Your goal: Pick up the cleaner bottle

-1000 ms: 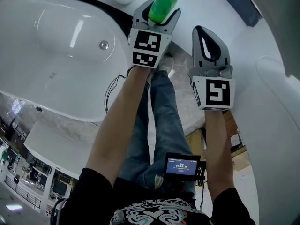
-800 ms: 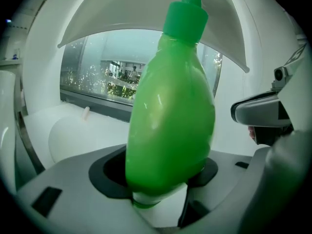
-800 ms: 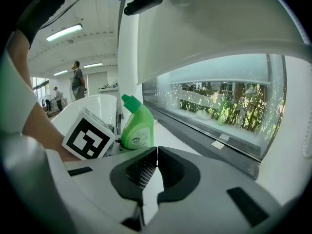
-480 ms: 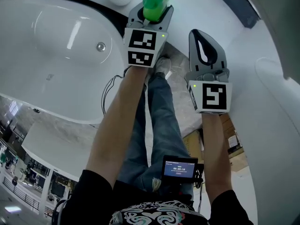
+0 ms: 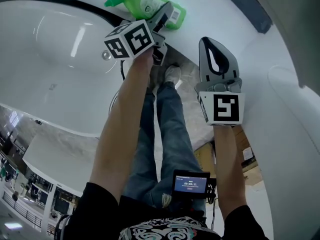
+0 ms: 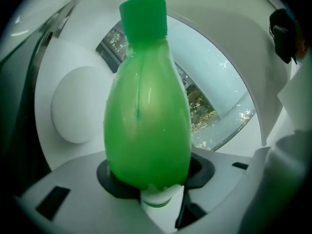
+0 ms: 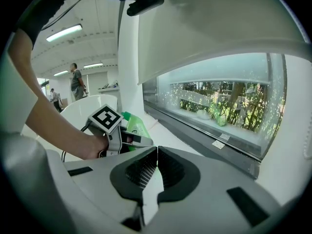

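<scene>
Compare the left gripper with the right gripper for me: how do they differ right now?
The left gripper has its jaws closing on the green cleaner bottle. The right gripper has its jaws together with nothing between them. The left gripper is tilted on its side, its marker cube angled. The right gripper sits flat, its marker cube square to the head view. Both are the same grey, hand-held build.

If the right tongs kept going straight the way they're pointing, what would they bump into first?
Probably the white ledge right in front of the shut right tongs. The dark window frame sits just beyond it. How far off is hard to tell.
</scene>
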{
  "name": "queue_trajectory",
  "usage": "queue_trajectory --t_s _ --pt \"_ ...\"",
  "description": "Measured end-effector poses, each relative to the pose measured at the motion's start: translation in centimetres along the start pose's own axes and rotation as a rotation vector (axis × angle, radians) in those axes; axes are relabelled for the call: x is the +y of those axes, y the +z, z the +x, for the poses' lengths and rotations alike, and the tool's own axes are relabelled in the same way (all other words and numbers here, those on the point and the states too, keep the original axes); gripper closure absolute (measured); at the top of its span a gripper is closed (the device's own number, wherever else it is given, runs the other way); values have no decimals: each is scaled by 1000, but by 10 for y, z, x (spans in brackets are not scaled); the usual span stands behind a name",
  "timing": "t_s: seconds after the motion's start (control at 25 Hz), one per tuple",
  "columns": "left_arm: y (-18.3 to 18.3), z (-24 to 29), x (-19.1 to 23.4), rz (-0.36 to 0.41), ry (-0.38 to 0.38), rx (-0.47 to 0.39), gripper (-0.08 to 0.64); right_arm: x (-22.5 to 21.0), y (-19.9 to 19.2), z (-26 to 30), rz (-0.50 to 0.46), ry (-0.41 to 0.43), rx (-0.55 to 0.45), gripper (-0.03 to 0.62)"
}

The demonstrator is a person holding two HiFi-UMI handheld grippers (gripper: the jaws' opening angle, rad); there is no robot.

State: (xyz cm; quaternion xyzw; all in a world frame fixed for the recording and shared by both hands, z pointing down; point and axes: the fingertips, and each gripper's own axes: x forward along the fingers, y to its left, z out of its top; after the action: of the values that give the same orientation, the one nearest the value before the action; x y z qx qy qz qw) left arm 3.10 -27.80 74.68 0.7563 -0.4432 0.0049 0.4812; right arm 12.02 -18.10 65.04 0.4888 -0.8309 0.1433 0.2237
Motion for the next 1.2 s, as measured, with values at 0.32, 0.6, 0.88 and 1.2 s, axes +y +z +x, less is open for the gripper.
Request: queue_trajectory --t_s 0.32,0.6,0.88,1.2 --pt "-10 8 -5 -84 -105 38 360 -5 -1 0 43 -14 -5 565" --pt "-12 1 -26 -242 -275 11 364 -3 3 -2 43 13 -17 565" --pt "-8 -26 -57 -532 -416 -76 364 -1 11 -15 60 -18 -39 565" --pt "3 -56 -73 -584 -397 -70 364 -11 36 -21 62 -33 -53 565"
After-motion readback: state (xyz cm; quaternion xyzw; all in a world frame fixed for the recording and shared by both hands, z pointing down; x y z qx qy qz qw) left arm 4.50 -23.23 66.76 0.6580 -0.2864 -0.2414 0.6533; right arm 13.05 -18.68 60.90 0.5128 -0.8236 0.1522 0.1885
